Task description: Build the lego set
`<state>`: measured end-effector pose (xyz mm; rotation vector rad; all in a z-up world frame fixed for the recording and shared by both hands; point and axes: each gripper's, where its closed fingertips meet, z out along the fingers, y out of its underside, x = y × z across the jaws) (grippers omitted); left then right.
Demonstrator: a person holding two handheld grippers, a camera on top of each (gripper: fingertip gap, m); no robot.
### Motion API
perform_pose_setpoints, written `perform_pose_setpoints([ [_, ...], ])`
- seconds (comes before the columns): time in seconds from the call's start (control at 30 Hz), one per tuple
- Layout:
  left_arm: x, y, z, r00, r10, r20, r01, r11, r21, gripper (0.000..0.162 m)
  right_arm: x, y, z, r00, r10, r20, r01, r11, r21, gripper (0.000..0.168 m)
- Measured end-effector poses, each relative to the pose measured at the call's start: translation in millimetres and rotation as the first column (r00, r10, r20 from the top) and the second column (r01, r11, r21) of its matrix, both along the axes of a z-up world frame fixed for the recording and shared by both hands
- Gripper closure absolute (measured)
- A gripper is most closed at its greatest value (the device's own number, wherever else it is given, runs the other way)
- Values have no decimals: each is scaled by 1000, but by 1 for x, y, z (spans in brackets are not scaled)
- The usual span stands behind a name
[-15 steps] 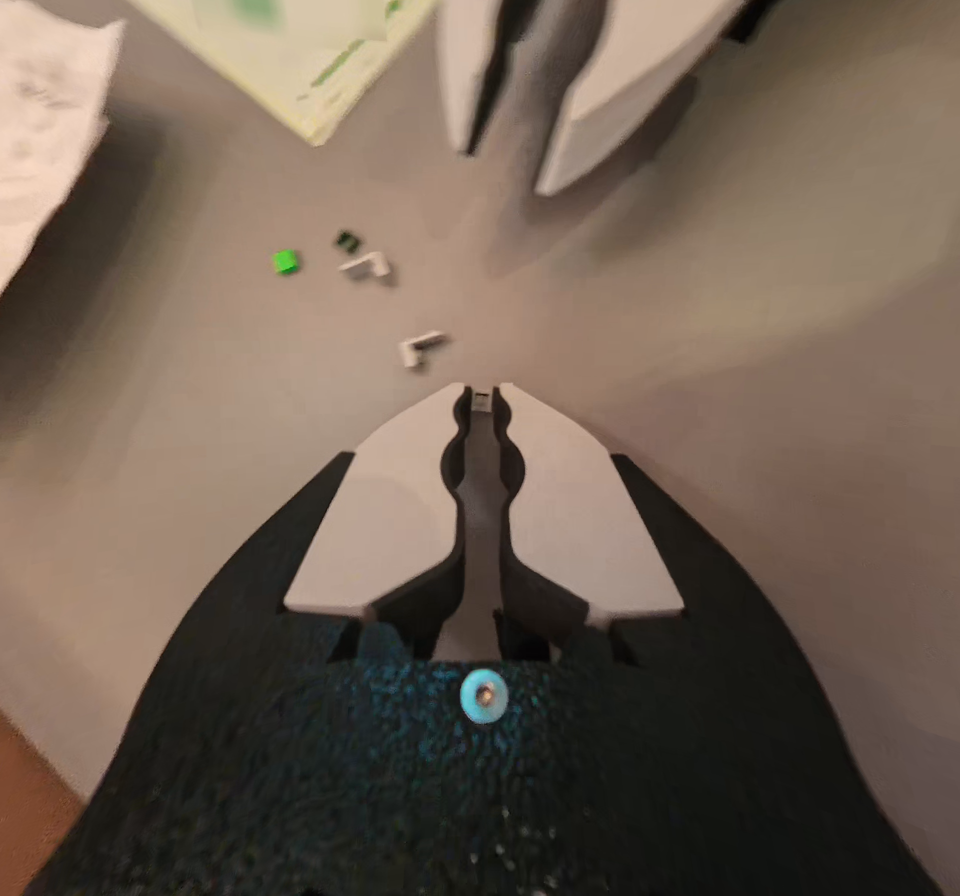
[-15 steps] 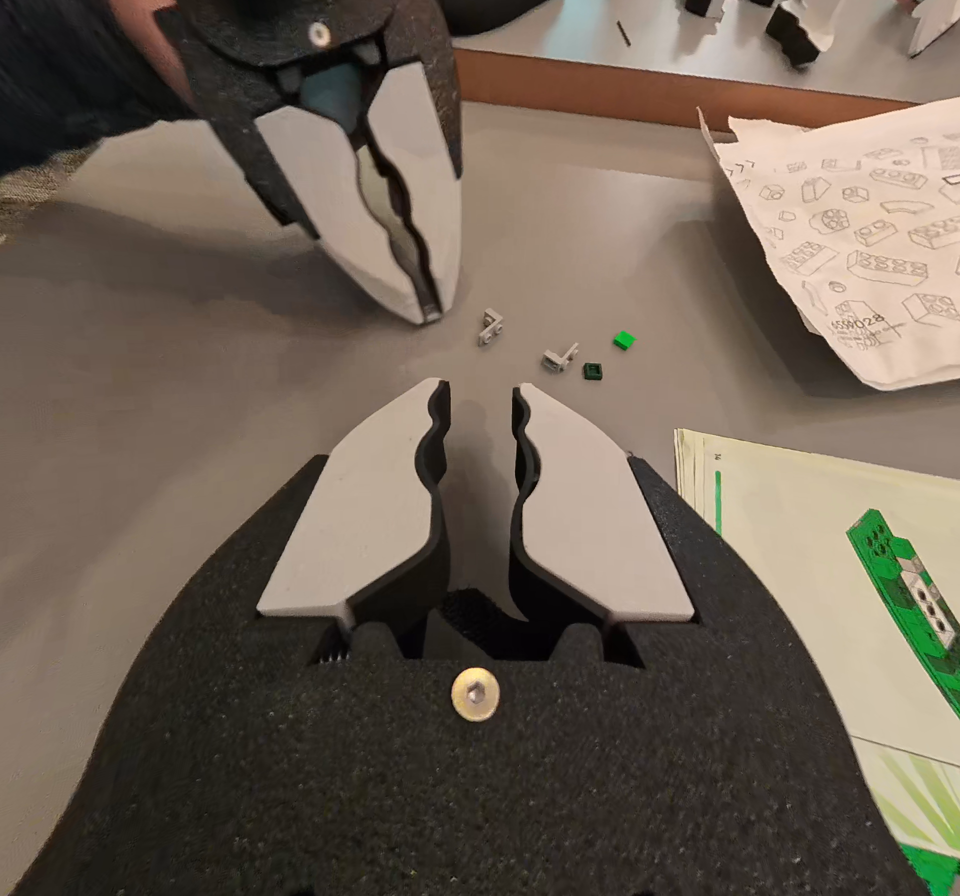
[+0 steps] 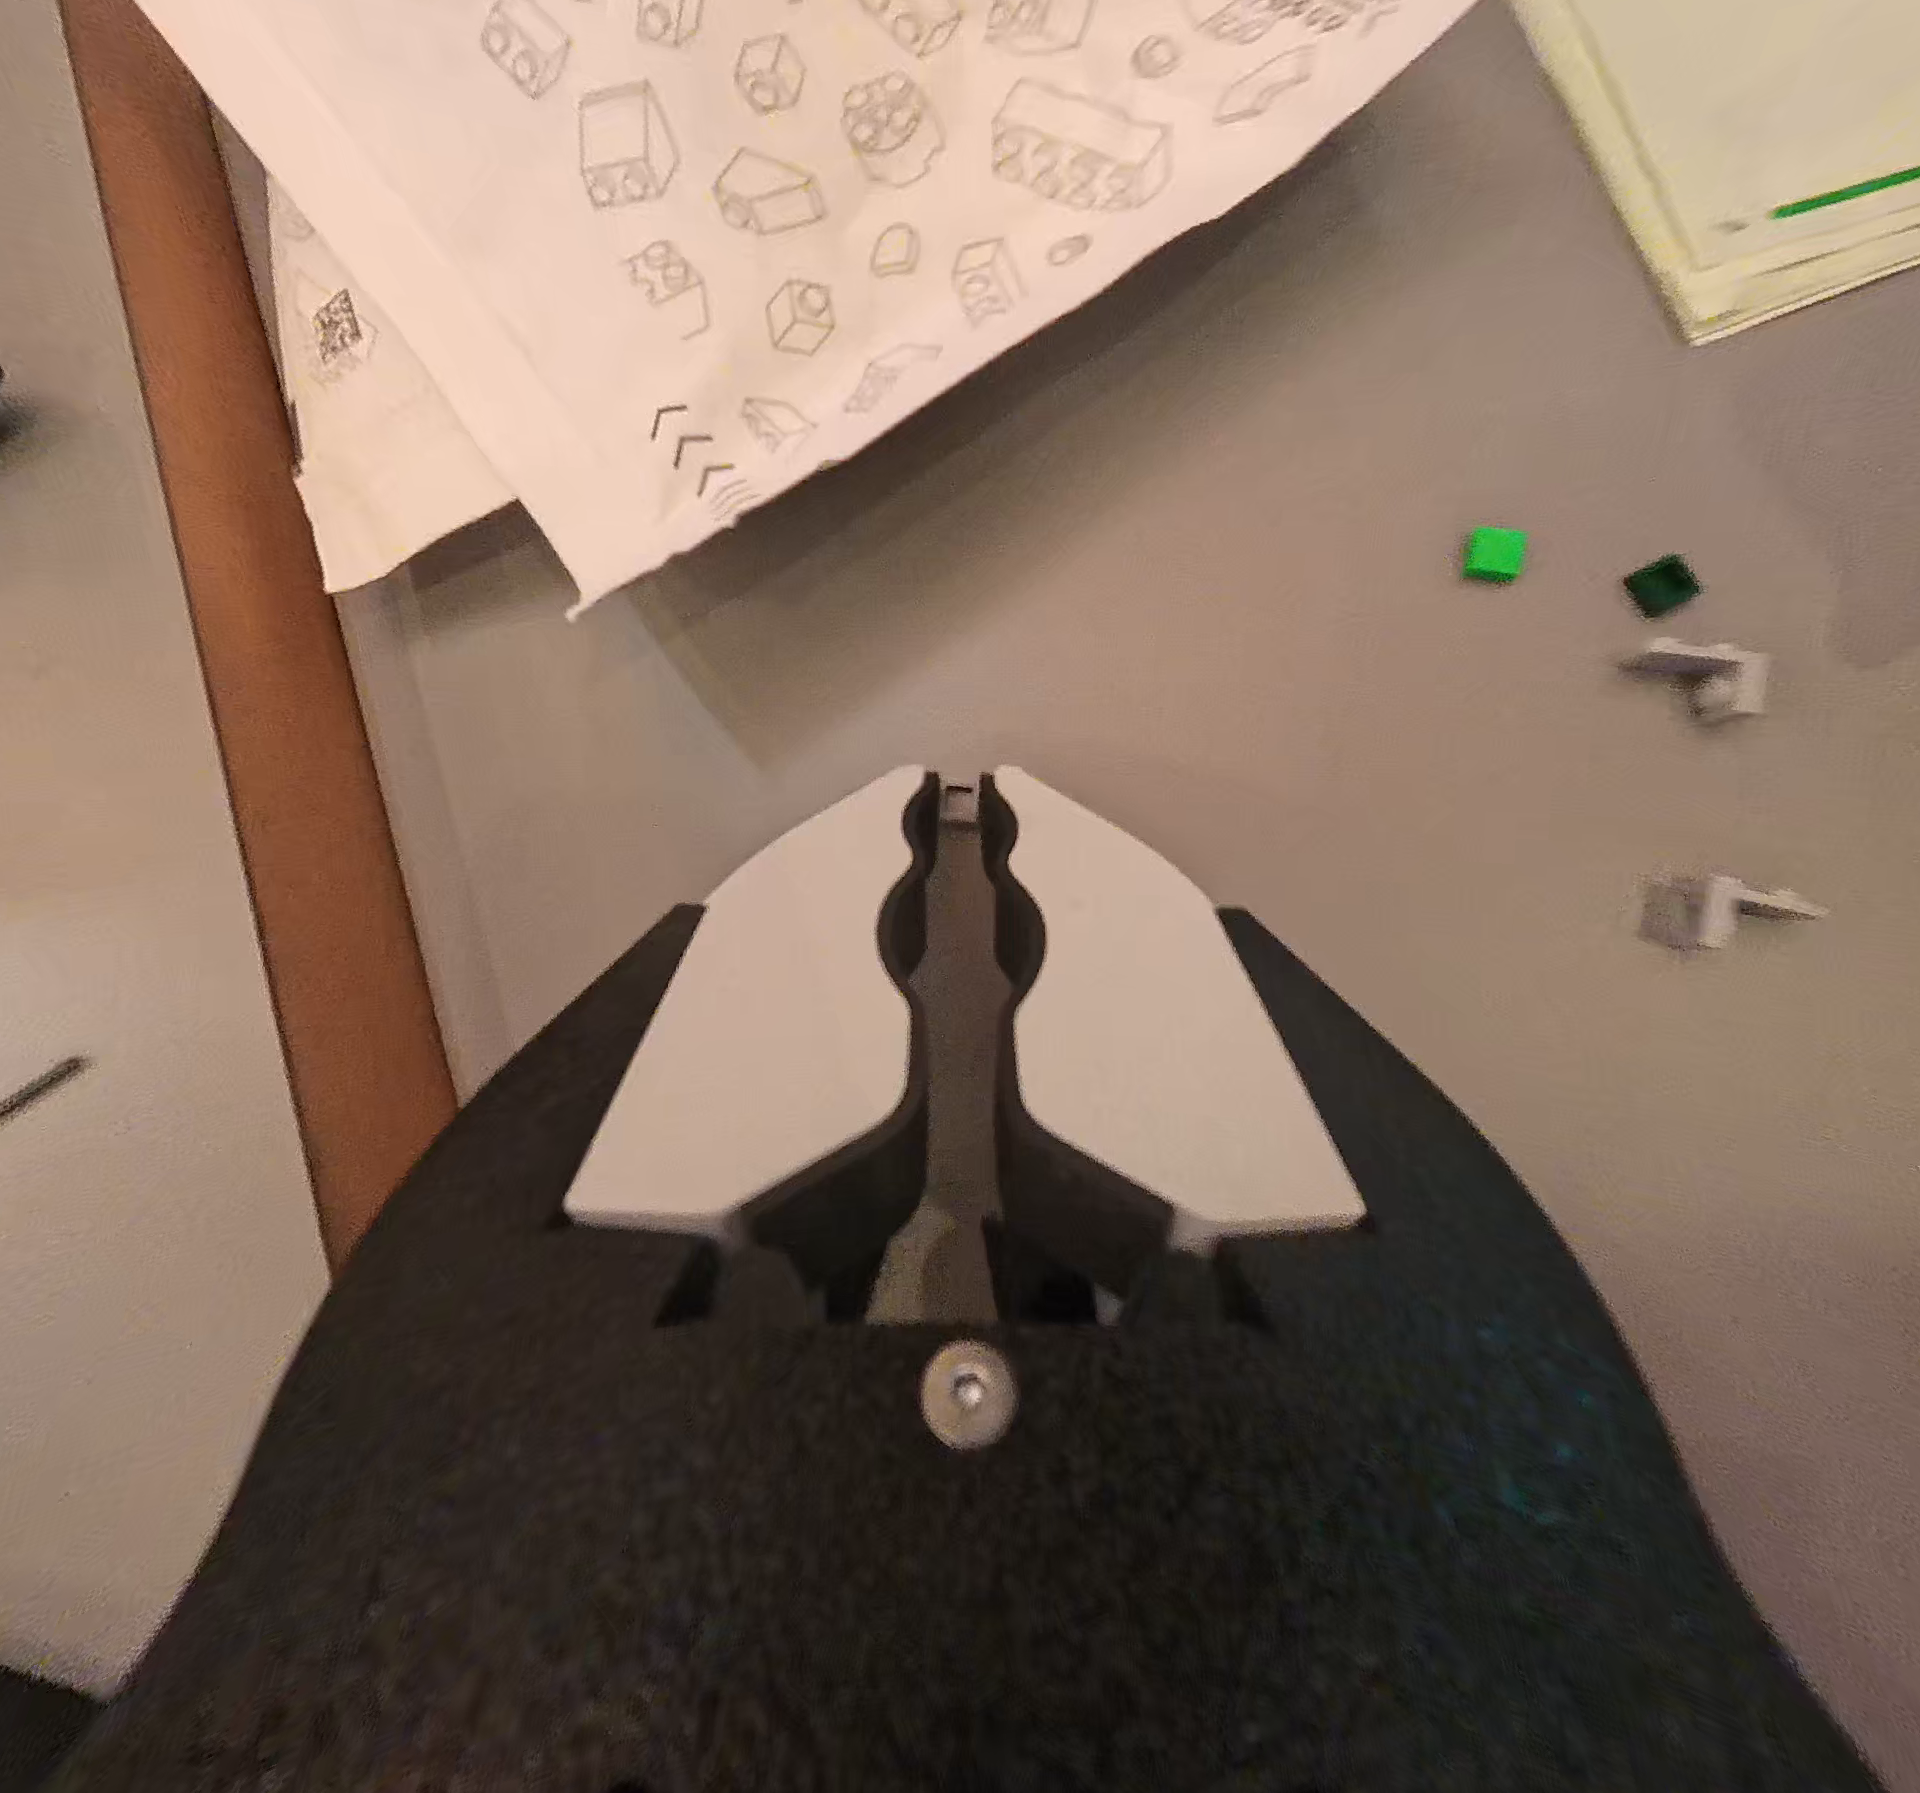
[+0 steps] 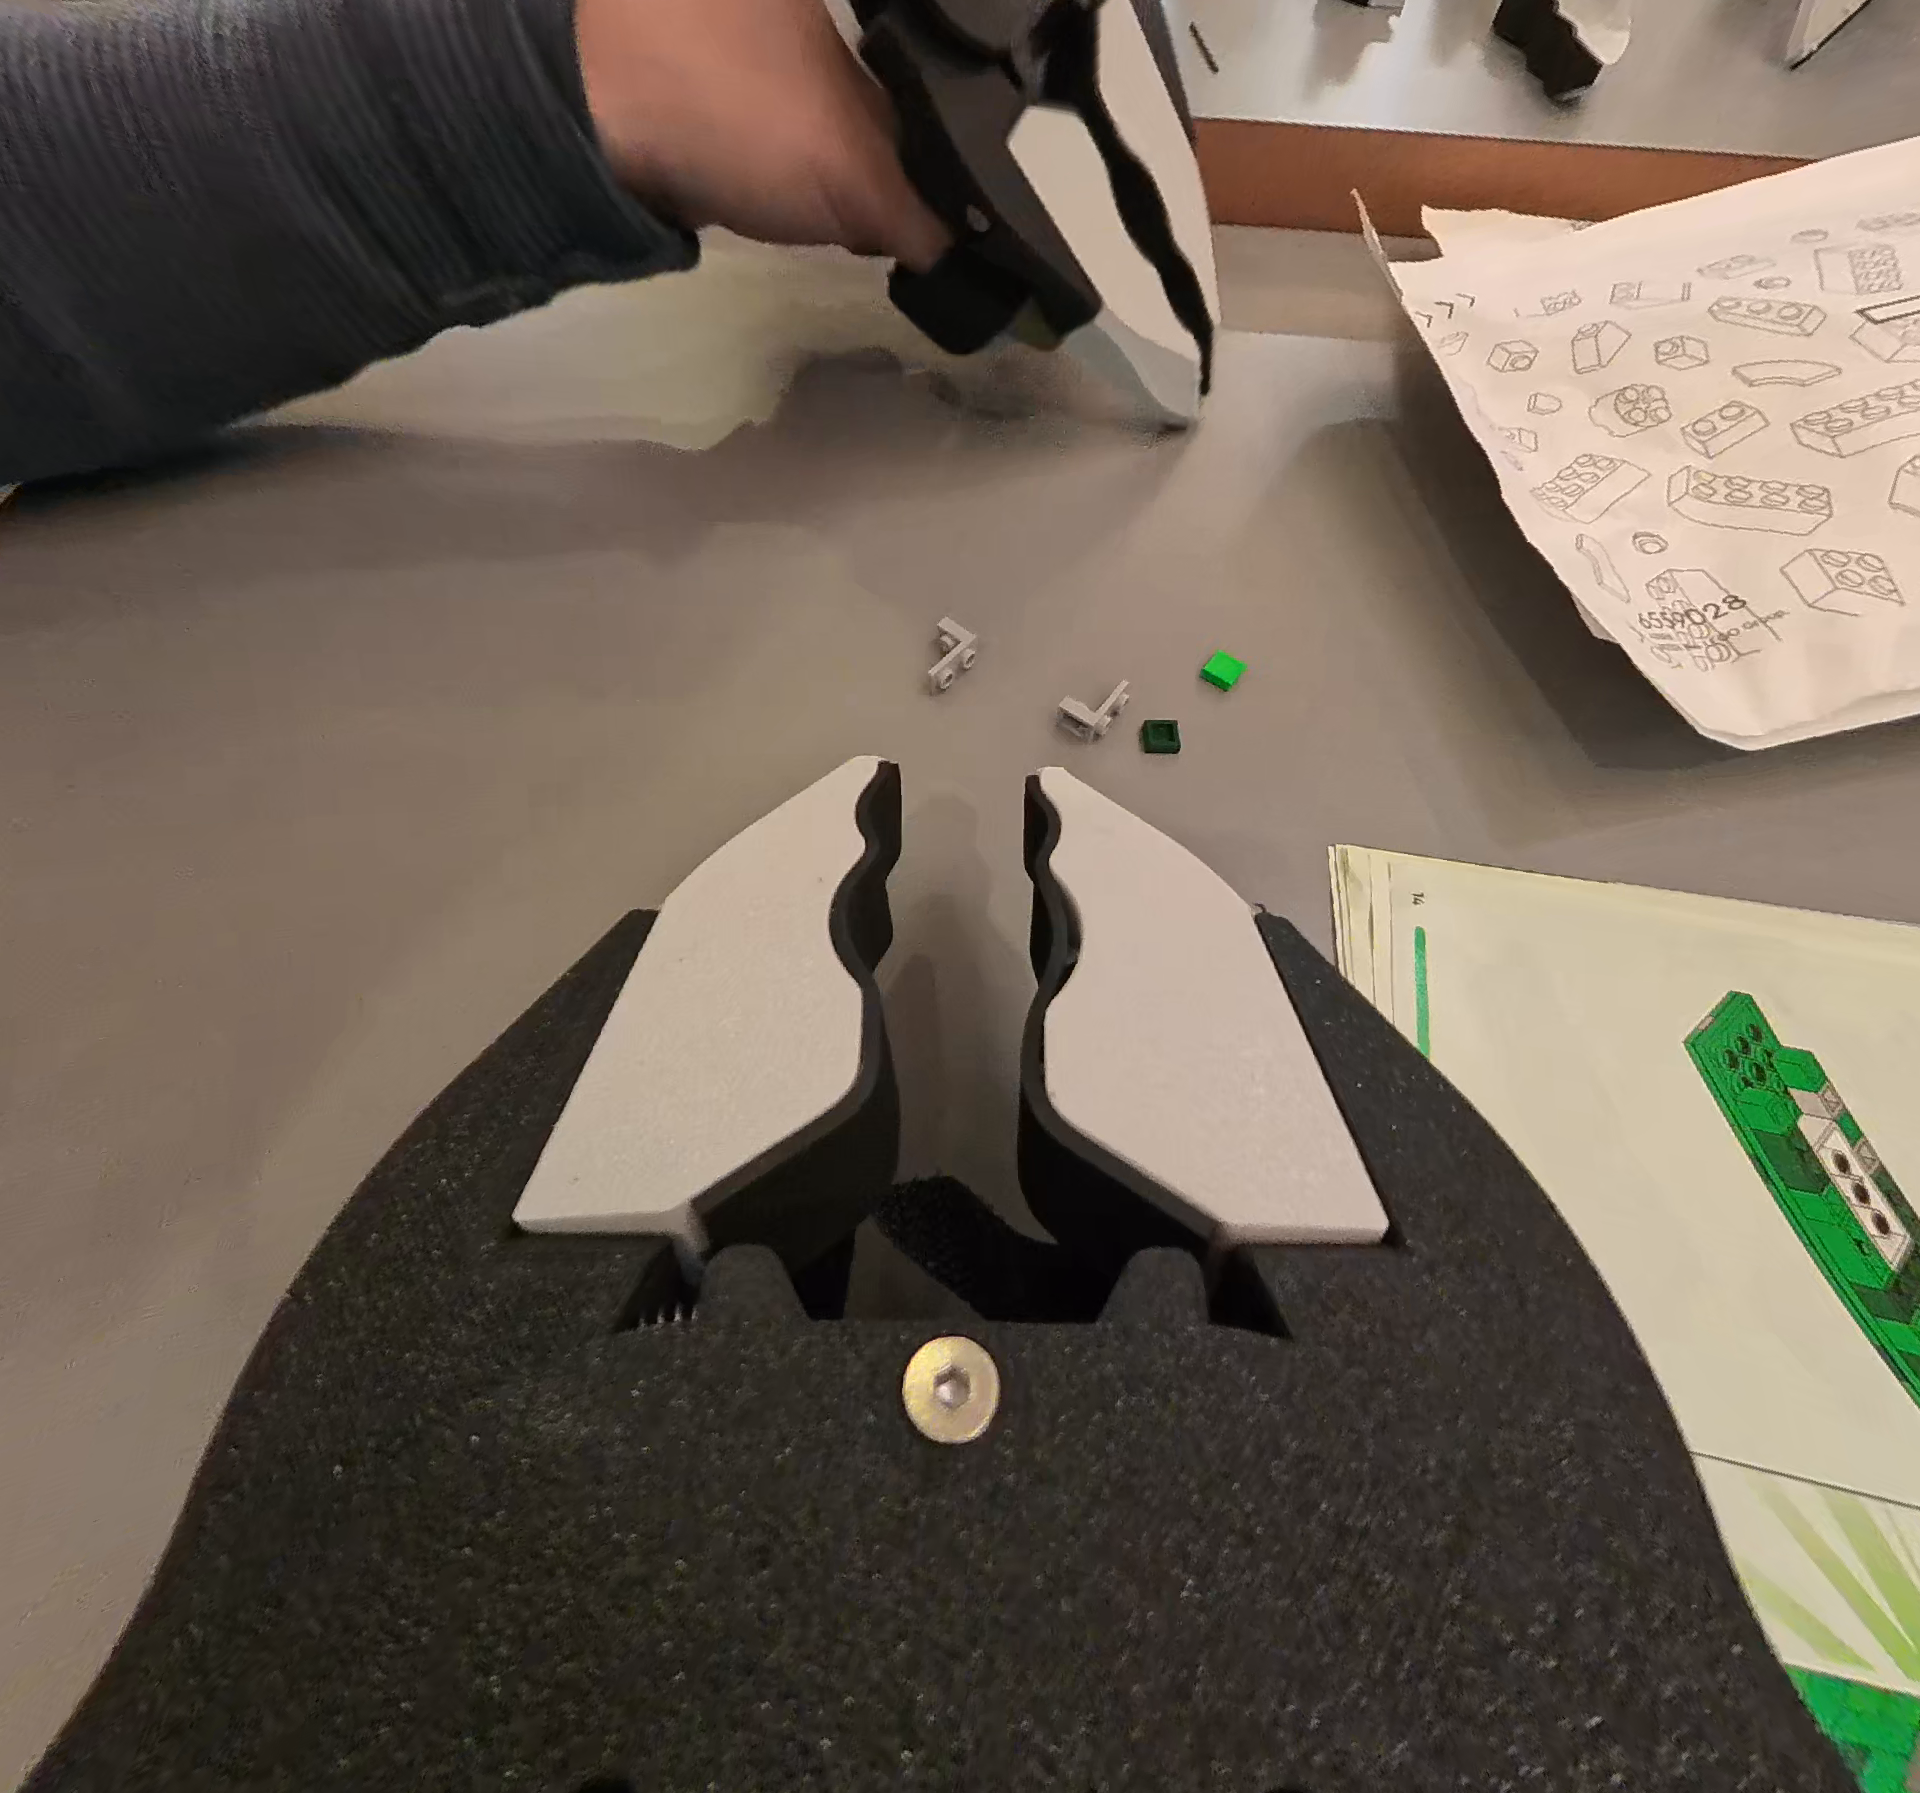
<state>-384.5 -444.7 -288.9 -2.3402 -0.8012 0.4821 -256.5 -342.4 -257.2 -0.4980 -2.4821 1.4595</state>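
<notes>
**Barely started – four loose bits on the table, one tiny piece pinched**

Left gripper clamped on a tiny pale piece right at the tips – too small and blurry to name. Right gripper spread apart, holding nothing, hovering low over the grey table.

Just ahead of the right tips: two grey bracket pieces, a dark green tile and a bright green tile, all lying loose, none joined. From the left tool, same four off to its right. No assembled chunk anywhere in view, so pretty much everything left to do, judging by this.

Instruction booklet close on the right of the right tool, cut off by the frame. Paper parts bag farther ahead-right, partly out of view too. Whether more bricks sit under it – can't tell.
</notes>
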Motion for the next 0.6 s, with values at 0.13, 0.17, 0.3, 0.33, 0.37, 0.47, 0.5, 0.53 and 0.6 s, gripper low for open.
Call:
perform_pose_setpoints([
  [0.13,-1,7,0,1000,-13,0,13,999,36,155,-2,1,1,1000,-12,9,12,1000,-9,146],
  [0.17,0,9,0,1000,-17,4,17,999,46,152,-3,2,1,1000,-22,8,22,1000,-12,145],
  [0.3,16,5,19,996,-46,-82,54,994,100,110,-6,4,6,999,-50,0,50,998,-44,143],
  [0.33,29,11,28,989,-97,-115,114,982,153,110,-7,5,7,999,-53,2,53,997,-51,143],
  [0.37,47,19,35,979,-168,-117,190,958,213,110,-8,5,7,998,-56,2,56,997,-58,143],
  [0.47,92,32,32,951,-308,-26,304,917,257,113,-13,3,11,997,-81,-9,80,994,-74,143],
  [0.5,101,35,27,947,-321,-1,311,919,242,113,-18,2,11,994,-111,-5,110,992,-67,143],
  [0.53,106,39,23,947,-322,13,310,923,229,113,-23,2,11,989,-145,-4,145,988,-56,143],
  [0.6,114,49,19,941,-338,25,325,921,216,117,-30,-1,15,983,-185,-3,185,980,-69,143],
])
